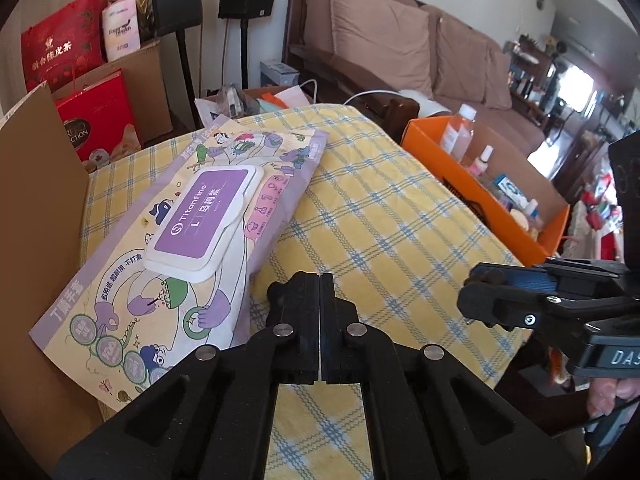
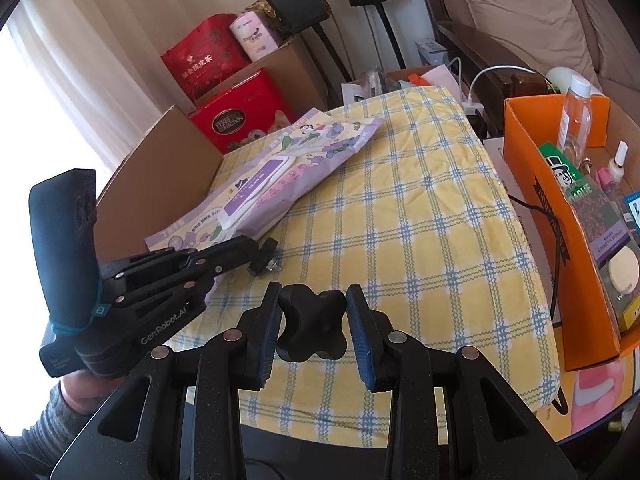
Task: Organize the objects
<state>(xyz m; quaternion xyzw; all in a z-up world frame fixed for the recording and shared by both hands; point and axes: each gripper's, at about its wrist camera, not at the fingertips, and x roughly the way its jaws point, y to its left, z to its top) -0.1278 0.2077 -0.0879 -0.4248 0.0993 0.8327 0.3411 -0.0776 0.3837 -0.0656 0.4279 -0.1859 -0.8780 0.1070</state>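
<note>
Left wrist view: the left gripper (image 1: pixel 320 280) has its fingers pressed together, empty, over a yellow checked bench (image 1: pixel 380 216). A purple glove pack (image 1: pixel 188 232) lies at ten o'clock. Right wrist view: the right gripper (image 2: pixel 311 320) fingers sit partly open, clasping a black star-shaped knob (image 2: pixel 312 326). An orange box (image 2: pixel 532 184) of toiletries stands at three o'clock.

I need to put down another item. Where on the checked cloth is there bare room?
The checked cloth is bare between the glove pack and the orange box. The orange box is crowded with bottles and packets; the pack fills the cloth's left side.
</note>
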